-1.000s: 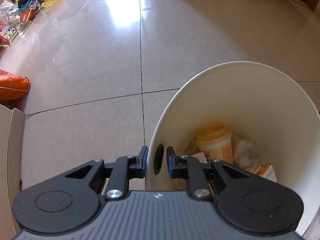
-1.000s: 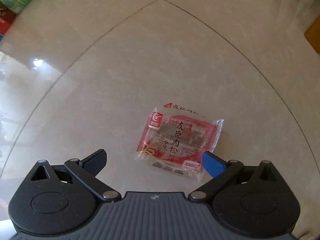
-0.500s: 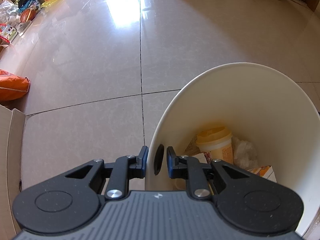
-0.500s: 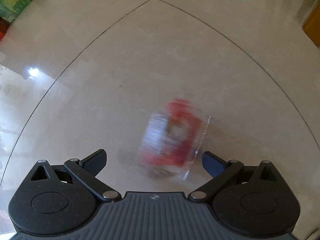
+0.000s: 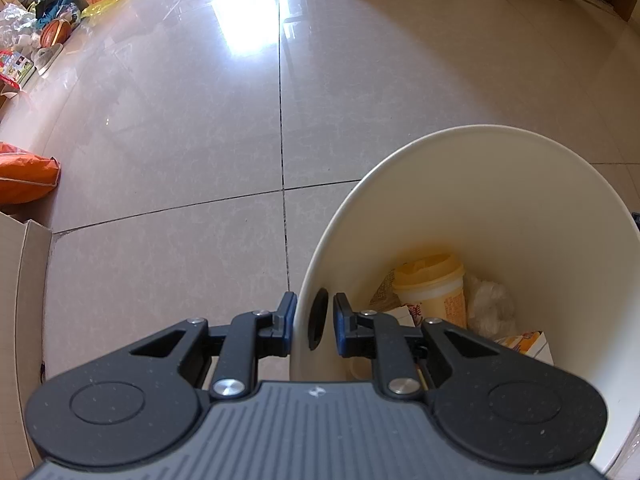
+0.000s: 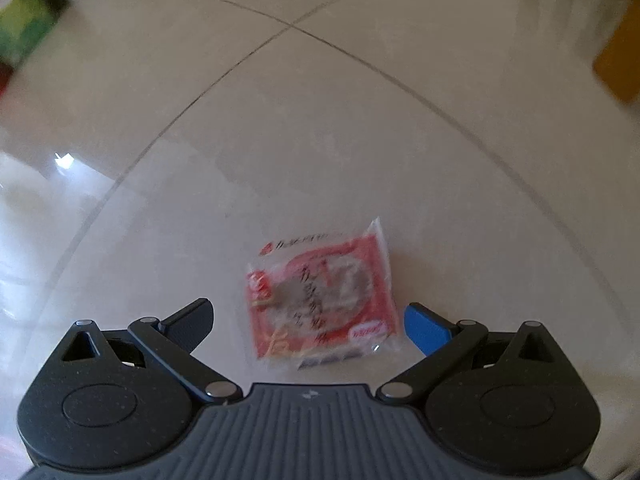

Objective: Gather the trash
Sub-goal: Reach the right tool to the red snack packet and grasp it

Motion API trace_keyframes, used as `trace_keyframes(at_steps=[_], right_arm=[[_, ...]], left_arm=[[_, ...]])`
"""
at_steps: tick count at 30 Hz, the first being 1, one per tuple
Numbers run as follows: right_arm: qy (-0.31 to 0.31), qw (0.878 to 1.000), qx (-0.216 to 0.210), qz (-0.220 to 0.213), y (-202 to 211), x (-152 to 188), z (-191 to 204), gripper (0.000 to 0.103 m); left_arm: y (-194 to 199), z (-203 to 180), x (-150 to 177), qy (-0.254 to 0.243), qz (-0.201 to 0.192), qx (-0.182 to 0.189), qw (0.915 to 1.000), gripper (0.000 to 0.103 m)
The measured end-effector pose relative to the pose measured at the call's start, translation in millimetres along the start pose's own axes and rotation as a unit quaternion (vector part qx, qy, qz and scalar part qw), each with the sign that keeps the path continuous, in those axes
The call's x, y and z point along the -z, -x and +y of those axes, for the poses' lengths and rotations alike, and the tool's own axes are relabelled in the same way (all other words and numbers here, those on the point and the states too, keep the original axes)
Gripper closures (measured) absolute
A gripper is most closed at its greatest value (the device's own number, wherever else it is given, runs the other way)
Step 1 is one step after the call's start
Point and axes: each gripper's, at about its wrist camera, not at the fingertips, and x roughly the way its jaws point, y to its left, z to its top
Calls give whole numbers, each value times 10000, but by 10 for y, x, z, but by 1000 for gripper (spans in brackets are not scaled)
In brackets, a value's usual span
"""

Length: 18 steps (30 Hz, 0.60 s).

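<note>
1. The left gripper (image 5: pixel 314 320), low in the middle of its view, has its jaws nearly closed on the near wall of a white bin (image 5: pixel 500 200); one finger sits outside the wall, the other inside, beside an oval handle hole (image 5: pixel 318 319).
2. The bin fills the lower right of that view; its right edge is cut off by the frame and the gripper body hides its near rim.
3. Down in the bin lie a yellow cup (image 5: pixel 434 290), a crumpled white plastic bag (image 5: pixel 490 308) and a small carton (image 5: pixel 528 342), all partly hidden by the gripper's right linkage.
4. The right gripper (image 6: pixel 308 326) has its jaws wide apart and holds nothing.
5. A red-and-clear snack wrapper (image 6: pixel 324 300) lies flat on the tiled floor (image 6: pixel 320 120), in the lower centre of that view, between the two fingers and touching neither. Whether the fingertips reach the floor cannot be told.
6. The right view is blurred: the wrapper's print is unreadable, and a green shape (image 6: pixel 24 28) at upper left cannot be identified.
7. At the left edge of the left view an orange bag (image 5: pixel 24 178) is cut off by the frame.
</note>
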Motion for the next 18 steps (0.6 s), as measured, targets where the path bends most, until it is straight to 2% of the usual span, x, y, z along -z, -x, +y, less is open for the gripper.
trace_keyframes(at_steps=[3, 9, 18], right_arm=[[465, 9981, 379, -107, -49, 20, 137, 0], [843, 9948, 555, -102, -173, 83, 302, 1], [1029, 9938, 399, -129, -167, 115, 322, 23]], left_arm=[[-7, -2, 3, 4, 6, -5, 10000, 86], [-6, 1, -16, 26, 12, 5, 10000, 86], [-17, 0, -20, 19, 20, -13, 10000, 86]])
